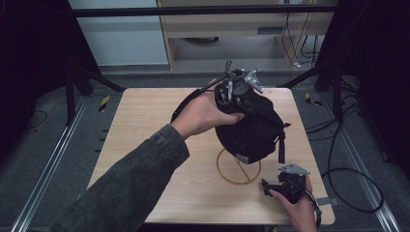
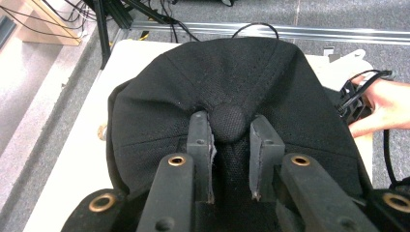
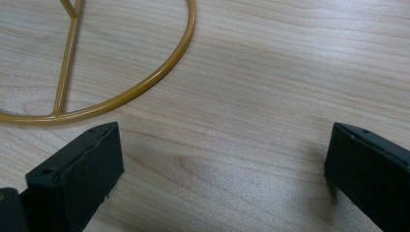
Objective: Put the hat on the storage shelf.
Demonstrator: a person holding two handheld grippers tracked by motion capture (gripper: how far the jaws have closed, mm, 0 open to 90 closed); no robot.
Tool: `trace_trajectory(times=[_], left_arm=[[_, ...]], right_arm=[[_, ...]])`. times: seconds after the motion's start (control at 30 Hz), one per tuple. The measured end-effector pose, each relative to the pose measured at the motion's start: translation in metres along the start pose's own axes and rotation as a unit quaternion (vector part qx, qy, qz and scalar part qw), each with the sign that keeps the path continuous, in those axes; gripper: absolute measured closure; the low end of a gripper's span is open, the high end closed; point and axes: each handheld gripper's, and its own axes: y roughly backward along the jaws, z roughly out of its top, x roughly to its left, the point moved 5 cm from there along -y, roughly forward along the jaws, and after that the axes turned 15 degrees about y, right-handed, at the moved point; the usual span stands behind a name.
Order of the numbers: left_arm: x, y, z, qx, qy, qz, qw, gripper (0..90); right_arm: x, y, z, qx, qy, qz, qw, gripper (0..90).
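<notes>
A black cap (image 1: pixel 251 128) sits on a gold wire stand (image 1: pixel 227 174) in the middle of the wooden table (image 1: pixel 145 121). My left gripper (image 1: pixel 236 96) comes down on the cap's crown. In the left gripper view its jaws (image 2: pixel 228 123) pinch the fabric around the top button of the cap (image 2: pixel 222 72), shut on it. My right gripper (image 1: pixel 269 187) rests low at the table's front right, open, with nothing between its jaws (image 3: pixel 222 145). The stand's ring base (image 3: pixel 159 72) lies just ahead of them.
Loose black cables (image 1: pixel 358 183) lie on the floor right of the table. Metal rails run along both sides. A wooden cabinet (image 1: pixel 232 24) stands behind. The person's right hand (image 2: pixel 382 101) appears past the cap in the left gripper view.
</notes>
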Motion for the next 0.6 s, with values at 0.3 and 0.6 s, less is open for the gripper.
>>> trace_trajectory(times=[0.3,0.6], left_arm=[[-0.002,-0.008,-0.002,0.007,0.002,-0.003,1.0000,73.8],[-0.002,-0.015,-0.005,0.015,0.000,-0.003,0.9999,73.7]], right_arm=[[0.000,0.000,0.000,-0.001,0.001,0.001,1.0000,0.4],[0.000,0.000,0.000,-0.001,0.001,0.001,1.0000,0.4]])
